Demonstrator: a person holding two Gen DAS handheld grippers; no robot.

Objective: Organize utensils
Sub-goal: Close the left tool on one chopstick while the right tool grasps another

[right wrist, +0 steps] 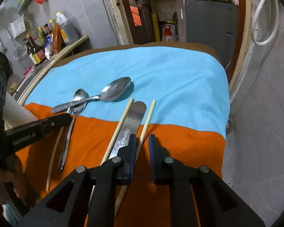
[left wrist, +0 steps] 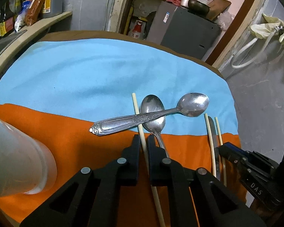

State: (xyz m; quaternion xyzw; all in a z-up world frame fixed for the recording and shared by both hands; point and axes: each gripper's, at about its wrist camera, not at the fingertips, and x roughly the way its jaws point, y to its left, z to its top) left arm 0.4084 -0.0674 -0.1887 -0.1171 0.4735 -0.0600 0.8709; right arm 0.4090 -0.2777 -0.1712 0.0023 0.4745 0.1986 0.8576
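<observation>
My left gripper [left wrist: 143,139] is shut on a pale chopstick [left wrist: 137,109] that runs between its fingers on the orange cloth. Two steel spoons lie crossed beside it: an ornate spoon [left wrist: 147,116] on top of a plain spoon [left wrist: 154,121], with the ornate handle over the chopstick. My right gripper [right wrist: 142,139] is open around another chopstick [right wrist: 148,117], its jaws a little apart. A butter knife [right wrist: 131,124] and one more chopstick [right wrist: 121,123] lie just left of it. In the right wrist view the left gripper [right wrist: 65,117] shows at the left.
A translucent plastic cup [left wrist: 17,157] lies on its side at the left of the orange cloth [left wrist: 70,132]. A blue cloth [left wrist: 94,71] covers the far part of the table. Bottles [right wrist: 35,51] stand on a shelf at far left; a wall is close on the right.
</observation>
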